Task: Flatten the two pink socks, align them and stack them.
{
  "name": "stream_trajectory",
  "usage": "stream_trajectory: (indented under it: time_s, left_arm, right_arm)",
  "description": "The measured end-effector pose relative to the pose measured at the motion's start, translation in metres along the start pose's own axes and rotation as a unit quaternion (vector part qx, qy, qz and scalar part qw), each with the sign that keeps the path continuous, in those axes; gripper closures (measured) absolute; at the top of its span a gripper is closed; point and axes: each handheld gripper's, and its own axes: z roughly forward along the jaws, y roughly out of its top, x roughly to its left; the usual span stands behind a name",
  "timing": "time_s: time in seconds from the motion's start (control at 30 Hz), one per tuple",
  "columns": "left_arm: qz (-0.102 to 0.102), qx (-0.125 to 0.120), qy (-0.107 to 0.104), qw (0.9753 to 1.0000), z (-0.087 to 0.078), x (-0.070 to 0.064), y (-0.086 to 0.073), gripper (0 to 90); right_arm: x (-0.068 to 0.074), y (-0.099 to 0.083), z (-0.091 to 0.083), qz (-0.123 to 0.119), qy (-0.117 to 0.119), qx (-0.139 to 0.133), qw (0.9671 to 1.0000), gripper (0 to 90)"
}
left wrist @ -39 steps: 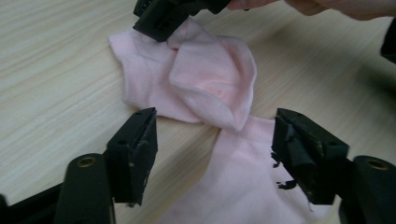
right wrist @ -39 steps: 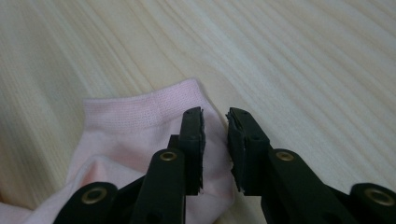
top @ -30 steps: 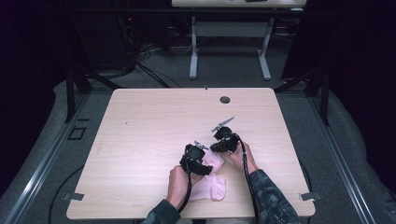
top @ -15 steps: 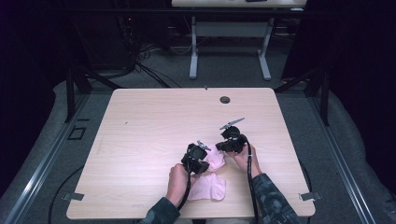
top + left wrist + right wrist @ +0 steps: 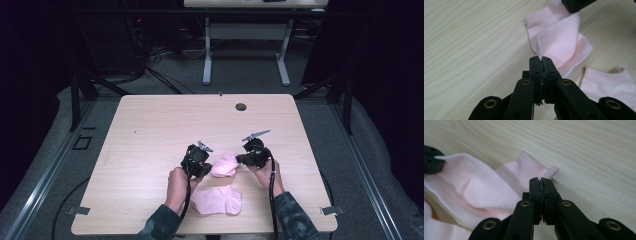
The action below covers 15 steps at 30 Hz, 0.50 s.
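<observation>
A person is working two handheld grippers over a pale wooden surface (image 5: pixel 150 145). The left gripper (image 5: pixel 196 161) is sitting just at nine o'clock of a pink sock (image 5: pixel 225 165), and the right gripper (image 5: pixel 254 154) is sitting just at three o'clock of it. In the left gripper view, the fingers (image 5: pixel 535 70) are pressing together on a raised edge of that sock (image 5: pixel 564 42), a thin line of fabric showing between them. In the right gripper view, the fingers (image 5: pixel 535 191) are likewise clamping together, pinching the sock (image 5: pixel 481 187) near its ribbed cuff. The sock is hanging bunched between both grippers, low over the surface. A second pink sock (image 5: pixel 217 200) is lying flat at six o'clock of the first, near the surface's front edge.
</observation>
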Motion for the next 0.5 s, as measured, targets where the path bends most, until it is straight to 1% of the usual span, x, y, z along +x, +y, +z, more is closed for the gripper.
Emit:
stream_trajectory:
  time_s: [0.03, 0.07, 0.1, 0.17, 0.2, 0.23, 0.27, 0.3, 0.33, 0.37, 0.4, 0.43, 0.5]
  left_arm:
    - [0.001, 0.000, 0.001, 1.0000, -0.001, 0.002, 0.000, 88.3]
    - [0.006, -0.001, 0.003, 1.0000, -0.002, 0.005, 0.000, 88.3]
    - [0.009, -0.001, 0.008, 0.9999, -0.002, 0.007, 0.000, 88.3]
    - [0.016, 0.000, 0.017, 0.9997, -0.003, 0.012, -0.001, 88.2]
    - [0.017, 0.001, 0.019, 0.9997, -0.004, 0.016, -0.002, 88.2]
    - [0.016, 0.001, 0.019, 0.9997, -0.005, 0.018, -0.002, 88.2]
    - [0.026, -0.003, 0.017, 0.9995, -0.006, 0.020, -0.003, 87.6]
    - [0.023, -0.001, 0.019, 0.9995, -0.006, 0.023, -0.004, 87.6]
    - [0.021, 0.001, 0.021, 0.9995, -0.007, 0.026, -0.005, 87.0]
    - [0.020, 0.003, 0.025, 0.9995, -0.007, 0.030, -0.007, 85.9]
    - [0.014, 0.005, 0.027, 0.9995, -0.007, 0.032, -0.009, 82.1]
    - [0.004, 0.006, 0.031, 0.9995, -0.007, 0.035, -0.010, 75.3]
    - [-0.017, 0.004, 0.018, 0.9997, -0.010, 0.042, -0.015, 66.1]
  right_arm:
    - [0.002, -0.001, -0.001, 0.000, 0.000, 0.002, 1.0000, 87.5]
    - [0.003, -0.001, -0.002, 0.000, 0.002, 0.003, 1.0000, 87.5]
    - [0.005, -0.002, -0.003, 0.000, -0.001, 0.003, 1.0000, 87.5]
    - [0.010, -0.003, -0.003, -0.007, -0.004, 0.010, 0.9999, 87.5]
    - [0.013, -0.004, -0.003, -0.005, -0.003, 0.009, 0.9999, 87.5]
    - [0.017, -0.005, -0.003, -0.008, -0.005, 0.009, 0.9999, 87.4]
    - [0.021, -0.007, -0.002, -0.003, -0.001, 0.008, 1.0000, 87.1]
    - [0.021, -0.007, -0.002, -0.003, -0.001, 0.008, 1.0000, 87.1]
    - [0.022, -0.008, -0.002, -0.006, 0.000, 0.014, 0.9999, 86.9]
    - [0.024, -0.009, 0.000, -0.001, 0.006, 0.013, 0.9999, 85.9]
    - [0.025, -0.010, 0.001, -0.001, 0.009, 0.020, 0.9998, 82.9]
    - [0.027, -0.011, 0.002, 0.001, 0.007, 0.026, 0.9996, 80.3]
    - [0.027, -0.013, 0.001, -0.001, 0.011, 0.031, 0.9994, 76.1]
